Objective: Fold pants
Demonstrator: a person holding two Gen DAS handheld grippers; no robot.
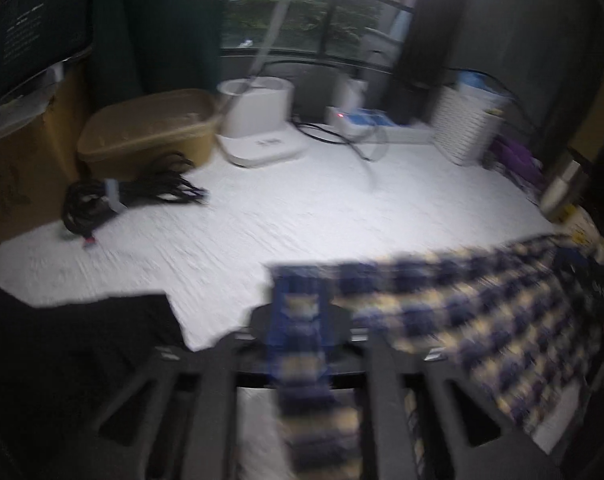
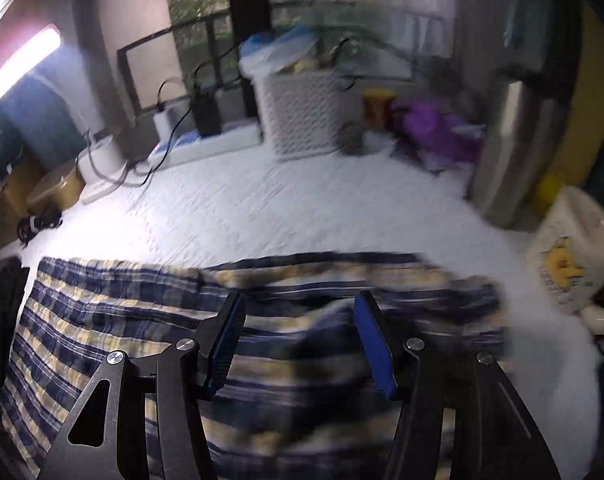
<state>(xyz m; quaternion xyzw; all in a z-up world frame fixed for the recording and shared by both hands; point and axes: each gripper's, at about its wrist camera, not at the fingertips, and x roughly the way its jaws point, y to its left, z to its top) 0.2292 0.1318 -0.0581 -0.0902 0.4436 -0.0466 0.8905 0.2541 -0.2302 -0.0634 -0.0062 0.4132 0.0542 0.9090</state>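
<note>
The pants are blue, white and yellow plaid and lie across the white quilted surface. In the left wrist view they stretch to the right, and a fold of them runs between the fingers of my left gripper, which is shut on it; the view is blurred. My right gripper is open, its blue-padded fingers wide apart just above the pants, holding nothing.
A black garment lies at the left. A coil of black cable, a tan tub, a white appliance, a white lattice basket, purple cloth, a steel bottle and a printed bag ring the surface.
</note>
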